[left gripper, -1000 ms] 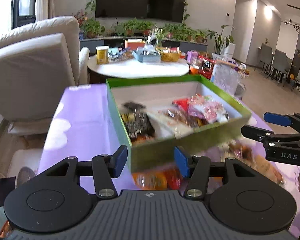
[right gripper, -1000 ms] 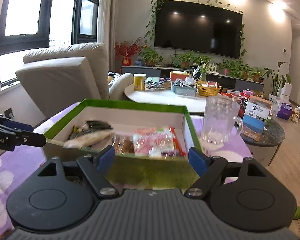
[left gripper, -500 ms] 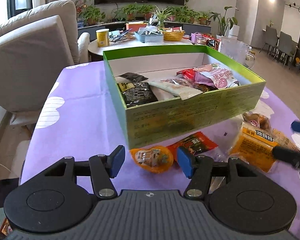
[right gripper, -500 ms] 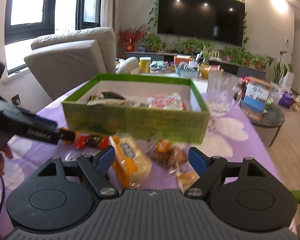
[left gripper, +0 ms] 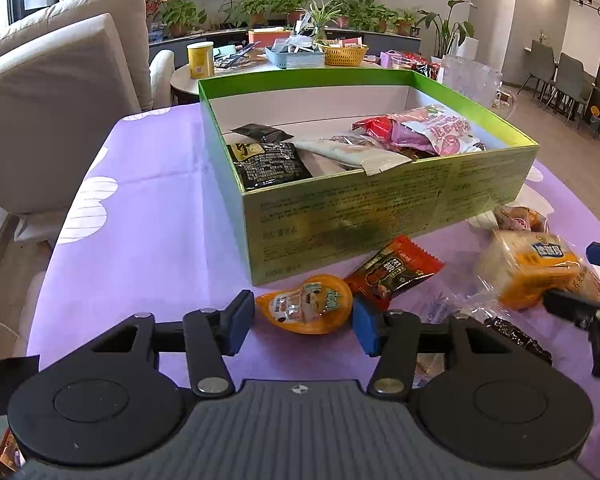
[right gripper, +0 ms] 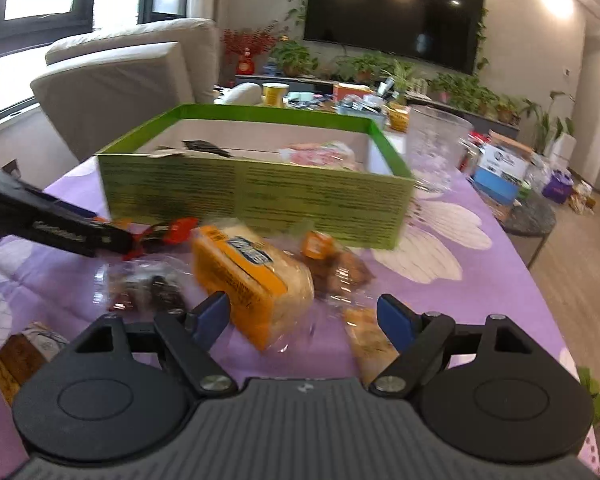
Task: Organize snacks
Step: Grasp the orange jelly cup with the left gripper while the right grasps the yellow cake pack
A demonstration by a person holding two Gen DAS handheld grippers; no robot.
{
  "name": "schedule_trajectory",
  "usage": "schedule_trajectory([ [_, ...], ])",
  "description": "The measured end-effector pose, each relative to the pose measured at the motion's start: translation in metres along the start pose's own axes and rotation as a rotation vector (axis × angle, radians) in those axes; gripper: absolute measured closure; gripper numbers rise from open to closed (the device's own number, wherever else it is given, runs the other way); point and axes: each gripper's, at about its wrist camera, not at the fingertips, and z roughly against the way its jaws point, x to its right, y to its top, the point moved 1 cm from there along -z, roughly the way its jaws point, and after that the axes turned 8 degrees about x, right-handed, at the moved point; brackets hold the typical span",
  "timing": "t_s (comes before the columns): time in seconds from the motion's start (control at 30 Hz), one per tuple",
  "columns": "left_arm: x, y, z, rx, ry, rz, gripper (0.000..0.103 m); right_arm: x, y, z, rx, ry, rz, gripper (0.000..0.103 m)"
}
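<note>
Left gripper [left gripper: 303,323], jaws just narrowing but not pinching, straddles the orange teardrop jelly cup [left gripper: 306,309] on the purple tablecloth [left gripper: 148,216]. Right gripper [right gripper: 303,317] hangs spread around the orange-labelled clear-wrapped bread loaf [right gripper: 244,276], in front of the green cardboard snack box [left gripper: 380,208].

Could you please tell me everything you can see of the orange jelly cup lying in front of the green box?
The orange jelly cup is a small, glossy plastic cup with a rounded, teardrop outline and a printed foil lid showing a cartoon figure. It lies tilted on the purple tablecloth, just before the green box, its right edge meeting the red snack packet. It sits between the fingers of the left gripper, whose jaws have just been closing, with gaps left either side.
</note>
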Motion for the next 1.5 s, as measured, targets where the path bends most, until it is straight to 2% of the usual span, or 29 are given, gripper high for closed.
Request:
schedule_trajectory([
  [0.17,-0.004,0.0,0.002,0.006,-0.016,0.037,0.061,0.015,0.0,0.0,-0.002,-0.053,-0.049,0.033],
  [0.37,-0.001,-0.002,0.005,0.011,-0.021,0.034,0.061,-0.003,0.008,0.002,0.041,0.039,-0.097,0.033],
  [0.53,0.001,-0.002,0.006,0.017,-0.034,0.031,0.062,-0.016,0.009,-0.015,0.018,0.025,-0.159,0.033],
  [0.63,0.002,-0.003,0.007,0.025,-0.034,0.023,0.062,-0.018,0.011,-0.027,-0.005,-0.012,-0.201,0.033],
  [0.8,0.001,-0.005,0.008,0.033,-0.035,0.028,0.062,-0.024,0.013,-0.034,-0.009,-0.045,-0.176,0.033],
  [0.87,0.001,-0.005,0.009,0.035,-0.037,0.032,0.062,-0.025,0.01,-0.034,-0.013,-0.047,-0.163,0.033],
  [1.07,0.002,-0.004,0.02,0.061,-0.048,0.044,0.062,-0.011,0.012,-0.023,-0.006,-0.022,-0.254,0.033],
  [1.5,0.013,0.014,0.056,0.139,-0.074,0.051,0.062,-0.011,0.038,0.013,0.141,0.018,-0.215,0.033],
])
